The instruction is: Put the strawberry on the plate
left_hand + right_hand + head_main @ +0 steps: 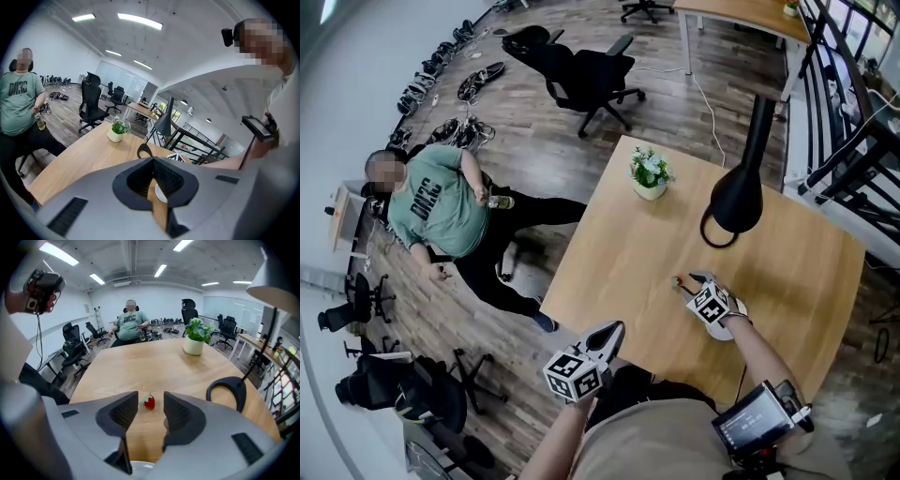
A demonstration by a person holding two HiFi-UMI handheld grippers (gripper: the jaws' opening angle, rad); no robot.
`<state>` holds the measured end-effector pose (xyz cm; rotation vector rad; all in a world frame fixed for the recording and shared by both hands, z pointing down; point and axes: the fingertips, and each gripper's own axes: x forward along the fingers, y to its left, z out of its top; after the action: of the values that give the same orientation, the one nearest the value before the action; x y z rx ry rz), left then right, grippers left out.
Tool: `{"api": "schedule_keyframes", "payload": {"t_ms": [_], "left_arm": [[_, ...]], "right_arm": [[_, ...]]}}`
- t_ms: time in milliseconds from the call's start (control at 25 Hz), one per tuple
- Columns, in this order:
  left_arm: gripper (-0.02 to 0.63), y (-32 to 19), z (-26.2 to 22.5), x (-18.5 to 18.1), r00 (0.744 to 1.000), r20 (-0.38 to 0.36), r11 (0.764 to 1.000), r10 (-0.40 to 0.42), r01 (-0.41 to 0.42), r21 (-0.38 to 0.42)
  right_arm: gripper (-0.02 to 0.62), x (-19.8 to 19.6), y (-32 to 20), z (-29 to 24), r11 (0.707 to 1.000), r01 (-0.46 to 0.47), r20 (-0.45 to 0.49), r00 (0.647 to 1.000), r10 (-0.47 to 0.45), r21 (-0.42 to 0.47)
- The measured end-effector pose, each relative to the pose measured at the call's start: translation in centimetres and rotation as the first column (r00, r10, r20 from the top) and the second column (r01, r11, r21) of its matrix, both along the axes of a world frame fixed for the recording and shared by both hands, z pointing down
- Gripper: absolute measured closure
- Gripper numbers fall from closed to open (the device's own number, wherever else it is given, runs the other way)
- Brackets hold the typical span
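- The strawberry lies on the bare tabletop, lower centre of the right gripper view, not yet picked up and not yet on the plate
- The right hand-held gripper points steeply down with its jaws apart and nothing between the pads; the berry sits just past the tips, on the line of the gap, which looks like lining up for a grasp
- The plate shows as a white rim at the bottom edge of that view, under the gripper body, so the carry should be a short pull back
- The left hand-held gripper hangs off the tabletop's near edge, jaws together at the tips and empty, seemingly kept clear of the work
- A potted plant and a black lamp stand well apart from the berry
- Writing: the seated person's green shirt carries large letters I cannot read surely; the marker cubes bear only black-and-white squares
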<state>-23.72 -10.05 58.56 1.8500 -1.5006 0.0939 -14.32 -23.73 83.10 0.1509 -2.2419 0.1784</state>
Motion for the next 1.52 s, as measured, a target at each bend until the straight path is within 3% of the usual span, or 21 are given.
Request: {"api": "schedule_keyframes", "payload": {"t_ms": [40,120,280,880,960,1000,1040,1520], "left_arm": [[0.603,0.1,0.0,-0.1,1.0,0.001,1.0,-0.003,0.003,-0.004],[0.603,0.5,0.1,-0.5,1.0,0.003,1.0,-0.012,0.012,-0.01],[0.603,1.4,0.1,-1.5,0.999,0.009,0.999,-0.034,0.034,-0.024],[0.603,2.5,0.3,-4.1,0.996,0.018,0.995,-0.087,0.087,-0.041],[0.603,2.7,0.4,-4.2,0.996,0.018,0.995,-0.088,0.088,-0.043],[0.603,2.7,0.5,-4.3,0.996,0.017,0.995,-0.087,0.088,-0.044],[0.603,2.7,0.5,-4.3,0.996,0.017,0.995,-0.085,0.085,-0.044],[0.603,1.6,-0.6,-1.4,1.0,0.01,1.0,-0.015,0.015,0.0]], "right_arm": [[0.438,-0.3,0.4,0.9,1.0,0.028,-0.017,0.999,-0.028,-0.008],[0.365,-0.9,1.0,2.7,0.997,0.077,-0.05,0.996,-0.078,-0.024],[0.365,-2.0,1.4,5.5,0.992,0.125,-0.107,0.986,-0.125,-0.006],[0.367,-3.1,1.5,10.0,0.988,0.155,-0.194,0.969,-0.153,-0.003],[0.385,-3.1,1.5,10.1,0.989,0.147,-0.2,0.969,-0.144,0.003],[0.454,-3.1,1.4,10.1,0.99,0.14,-0.205,0.969,-0.134,0.012],[0.456,-3.1,1.3,10.1,0.991,0.131,-0.207,0.971,-0.124,0.021],[0.457,-2.2,2.4,1.2,1.0,-0.028,-0.002,1.0,0.028,0.0]]}}
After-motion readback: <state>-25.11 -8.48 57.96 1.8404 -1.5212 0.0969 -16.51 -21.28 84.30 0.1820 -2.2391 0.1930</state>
